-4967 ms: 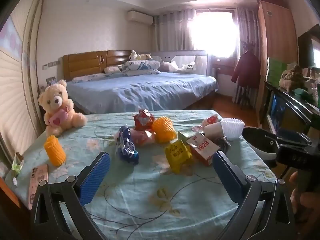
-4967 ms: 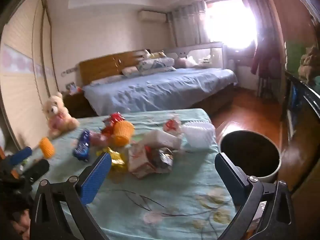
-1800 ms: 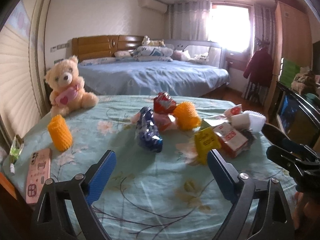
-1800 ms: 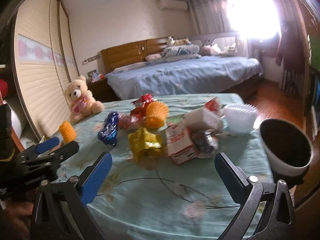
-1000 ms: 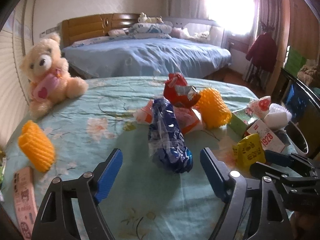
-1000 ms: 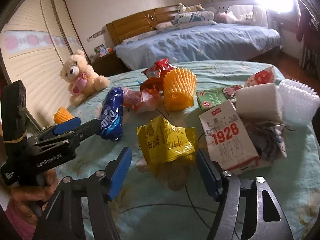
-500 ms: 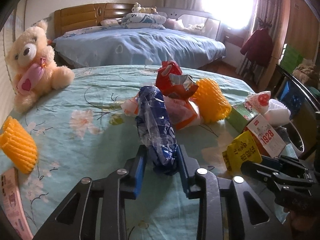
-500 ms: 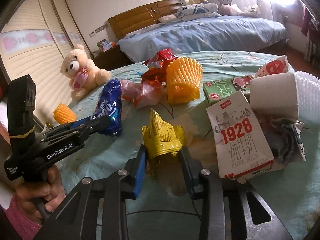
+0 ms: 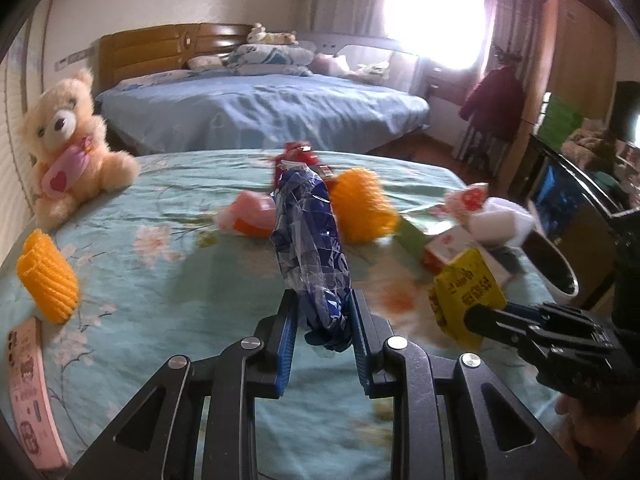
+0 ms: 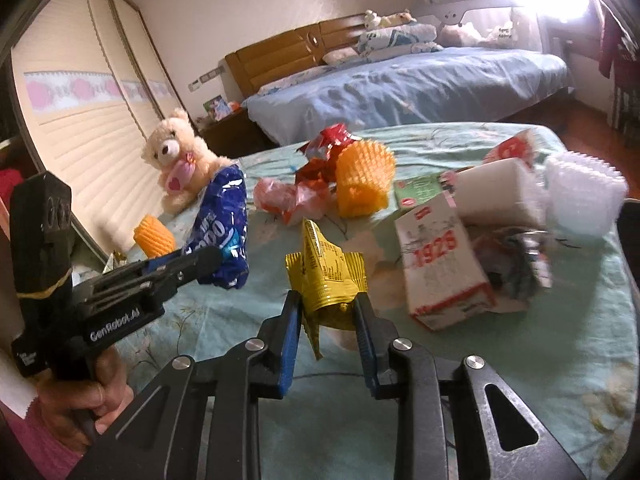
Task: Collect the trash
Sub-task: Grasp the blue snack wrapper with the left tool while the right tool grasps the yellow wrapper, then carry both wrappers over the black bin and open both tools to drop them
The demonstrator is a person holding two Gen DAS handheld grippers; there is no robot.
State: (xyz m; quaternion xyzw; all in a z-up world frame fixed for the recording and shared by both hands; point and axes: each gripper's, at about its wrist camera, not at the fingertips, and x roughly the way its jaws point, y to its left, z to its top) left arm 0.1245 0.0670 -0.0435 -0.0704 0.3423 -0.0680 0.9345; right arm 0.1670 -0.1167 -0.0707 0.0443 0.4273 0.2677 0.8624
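A crumpled blue snack wrapper point(image 9: 308, 236) sticks up between the blue pads of my left gripper point(image 9: 323, 300), which is shut on its lower end and holds it just above the floral tablecloth point(image 9: 160, 300). The right wrist view shows the same wrapper point(image 10: 222, 216) in the left gripper point(image 10: 200, 260), gripped by a hand. My right gripper point(image 10: 326, 300) has a yellow wrapper point(image 10: 326, 268) between its pads; its jaws are closing and press on it. The left wrist view shows the yellow wrapper point(image 9: 466, 288) at the right, raised off the cloth.
More litter lies on the table: a red wrapper point(image 10: 324, 148), an orange foam net point(image 10: 362, 184), a milk carton point(image 10: 440, 256) and a white foam piece point(image 10: 496, 192). A dark bin point(image 9: 552, 264) stands at the table's right edge. A teddy bear point(image 9: 68, 140) sits far left.
Both grippers went from wide open to shut, the left on the blue wrapper and the right on the yellow one. Both wrappers have since come up a little off the cloth.
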